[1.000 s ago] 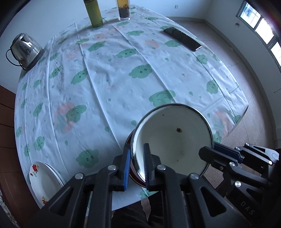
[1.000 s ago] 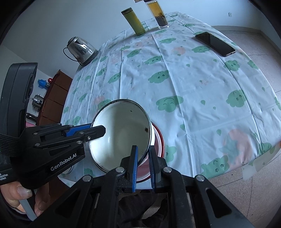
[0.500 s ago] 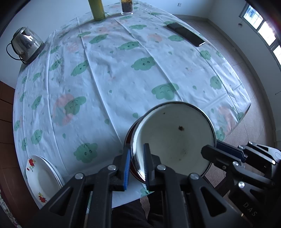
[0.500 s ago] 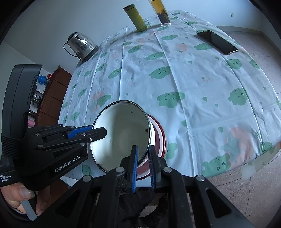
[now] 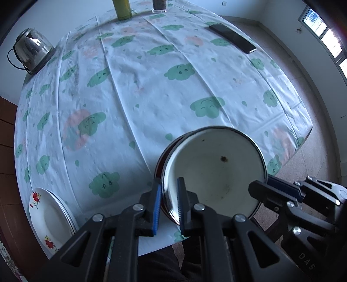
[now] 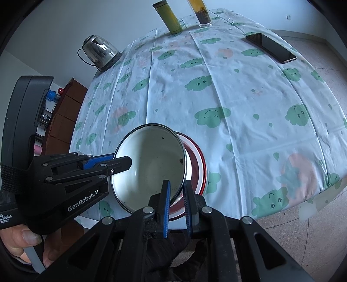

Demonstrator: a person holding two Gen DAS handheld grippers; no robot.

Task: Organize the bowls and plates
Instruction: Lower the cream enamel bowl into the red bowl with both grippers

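A white enamel bowl (image 5: 216, 173) with a metal rim is held tilted over the table's near edge. My left gripper (image 5: 168, 188) is shut on its left rim, one pad inside and one outside. My right gripper (image 6: 176, 186) is shut on the rim at the opposite side. Each gripper shows in the other's view, the right gripper (image 5: 260, 188) and the left gripper (image 6: 128, 161). Right under the bowl a red-rimmed bowl (image 6: 195, 164) rests on the tablecloth, mostly hidden. A stack of white plates (image 5: 49, 214) with red flowers lies at the front left.
The round table (image 5: 151, 86) wears a white cloth with green clouds. At the far side stand a kettle (image 5: 32, 50), a green bottle (image 6: 169, 19) and a glass tumbler (image 6: 200, 13). A black phone (image 5: 233, 38) lies far right. A wooden cabinet (image 6: 63, 117) stands to the left.
Both grippers keep their hold on the white bowl. The view has shifted only slightly; nothing on the table has moved.
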